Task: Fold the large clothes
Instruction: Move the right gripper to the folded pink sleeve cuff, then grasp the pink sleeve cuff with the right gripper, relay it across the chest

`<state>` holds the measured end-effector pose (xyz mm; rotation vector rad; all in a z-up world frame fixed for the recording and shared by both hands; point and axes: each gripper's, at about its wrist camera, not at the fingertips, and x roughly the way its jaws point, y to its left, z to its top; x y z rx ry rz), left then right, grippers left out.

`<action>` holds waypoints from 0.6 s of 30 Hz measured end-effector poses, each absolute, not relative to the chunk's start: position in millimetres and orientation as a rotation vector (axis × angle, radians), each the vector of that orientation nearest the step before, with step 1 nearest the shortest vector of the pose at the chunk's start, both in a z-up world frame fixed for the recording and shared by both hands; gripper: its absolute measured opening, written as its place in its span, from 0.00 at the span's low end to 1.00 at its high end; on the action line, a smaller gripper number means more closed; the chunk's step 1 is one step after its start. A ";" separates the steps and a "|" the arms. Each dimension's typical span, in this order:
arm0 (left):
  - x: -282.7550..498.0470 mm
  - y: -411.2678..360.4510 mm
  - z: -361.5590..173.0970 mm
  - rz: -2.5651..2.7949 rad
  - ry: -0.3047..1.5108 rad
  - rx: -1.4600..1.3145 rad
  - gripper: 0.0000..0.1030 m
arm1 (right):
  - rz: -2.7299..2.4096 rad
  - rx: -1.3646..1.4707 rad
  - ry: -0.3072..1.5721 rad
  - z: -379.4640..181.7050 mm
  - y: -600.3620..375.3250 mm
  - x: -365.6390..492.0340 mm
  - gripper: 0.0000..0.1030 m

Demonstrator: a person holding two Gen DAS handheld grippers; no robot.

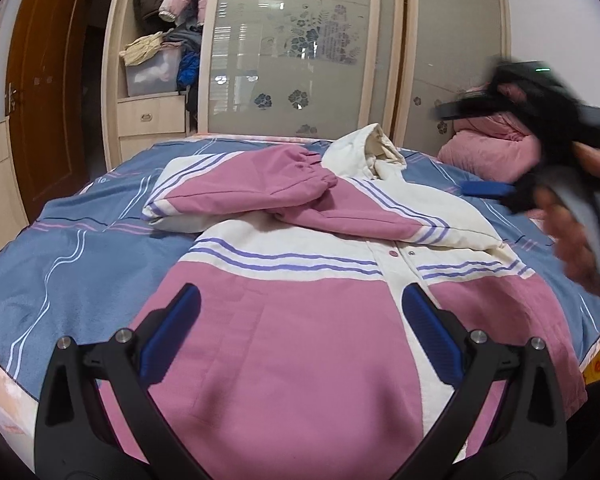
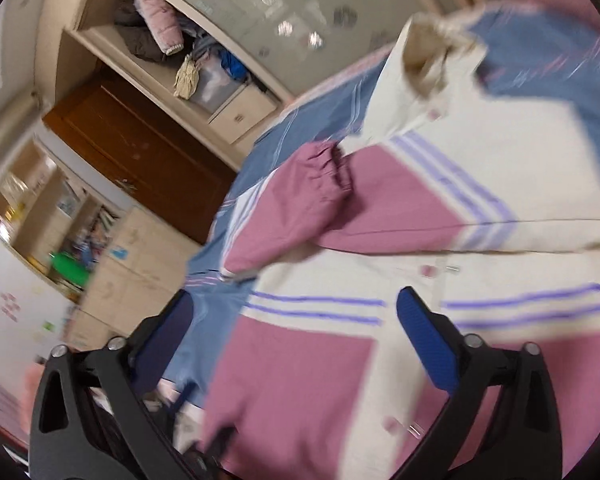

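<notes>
Left wrist view: the pink-and-cream hooded jacket (image 1: pixel 284 320) lies flat on the blue striped bed (image 1: pixel 60 264), its long axis running from the bottom of the frame up to the cream hood (image 1: pixel 370 152) at upper centre. One pink sleeve (image 1: pixel 260 188) is folded across the chest, cuff pointing right. The left gripper (image 1: pixel 300 312) hangs over the lower body, fingers (image 1: pixel 172 332) spread wide, nothing between them but cloth below. At the right edge the right gripper (image 1: pixel 484 190) is a dark blur in a person's hand (image 1: pixel 572 232), in front of a pink quilt (image 1: pixel 496 148). Wardrobe (image 1: pixel 300 60) behind.

Right wrist view: tilted and smeared. The jacket (image 2: pixel 400 280) fills centre and right, hood (image 2: pixel 432 48) upper right, sleeve (image 2: pixel 300 208) across the middle. The right gripper (image 2: pixel 296 320) shows fingers (image 2: pixel 428 344) well apart, gripping nothing. A brown door (image 2: pixel 140 152) sits at left.
</notes>
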<state>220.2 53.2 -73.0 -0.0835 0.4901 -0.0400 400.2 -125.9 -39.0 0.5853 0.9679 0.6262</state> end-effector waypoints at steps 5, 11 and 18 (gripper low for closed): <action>221.5 62.8 -71.5 -0.033 0.481 -0.103 0.98 | 0.601 0.605 1.072 -75.4 -82.5 468.4 0.63; 225.9 78.2 -69.3 -0.011 0.477 -0.131 0.98 | 0.509 0.668 1.107 -109.9 -54.5 527.2 0.56; 230.2 96.2 -66.7 0.024 0.471 -0.163 0.98 | 0.466 0.659 1.000 -109.7 -37.5 547.5 0.20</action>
